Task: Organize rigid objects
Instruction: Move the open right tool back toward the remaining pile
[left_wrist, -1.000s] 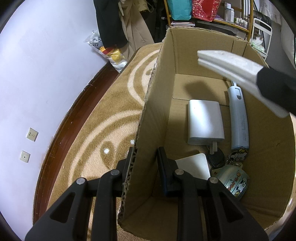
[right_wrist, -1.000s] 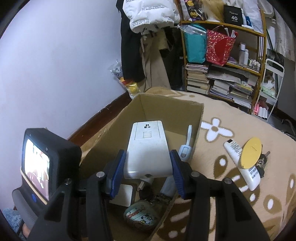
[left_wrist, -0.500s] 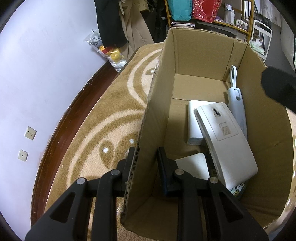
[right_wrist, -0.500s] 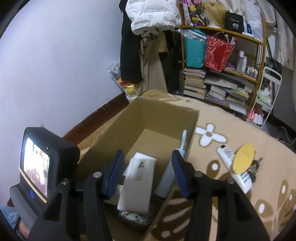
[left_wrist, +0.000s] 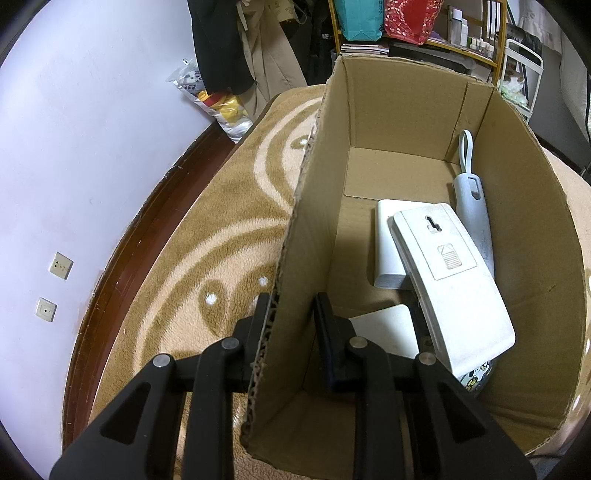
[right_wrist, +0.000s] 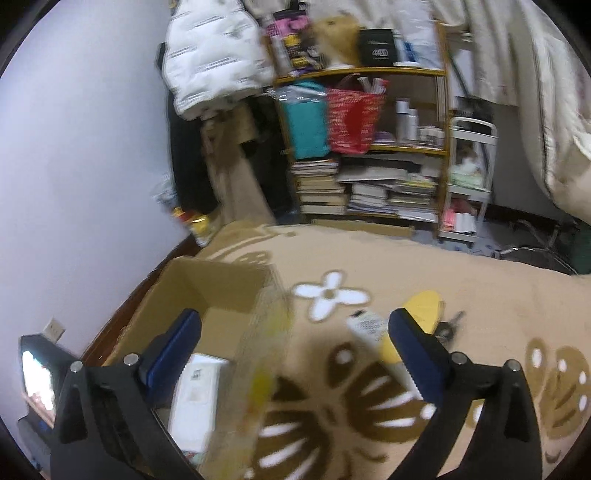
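Box steadied on the rug, next pick not yet begun.

Left hand-held gripper (left_wrist: 291, 325) pinches the near wall of the cardboard box (left_wrist: 517, 206), one finger outside, one inside. Right hand-held gripper (right_wrist: 295, 345) is spread wide and empty above the rug (right_wrist: 480, 288), with the white tube (right_wrist: 369, 326) and yellow disc (right_wrist: 423, 308) lying between its fingers in view. In the box, the white remote-like device (left_wrist: 454, 280) leans across a white adapter (left_wrist: 388, 243), beside a pale blue handled gadget (left_wrist: 472, 206). Risk, as I judge it: the thin wall could buckle or the box tip if the left grip pulls; another item dropped in could knock the leaning device. The right view is motion-blurred; keys near the disc are barely legible, and a cartoon-printed item under the device is mostly hidden.
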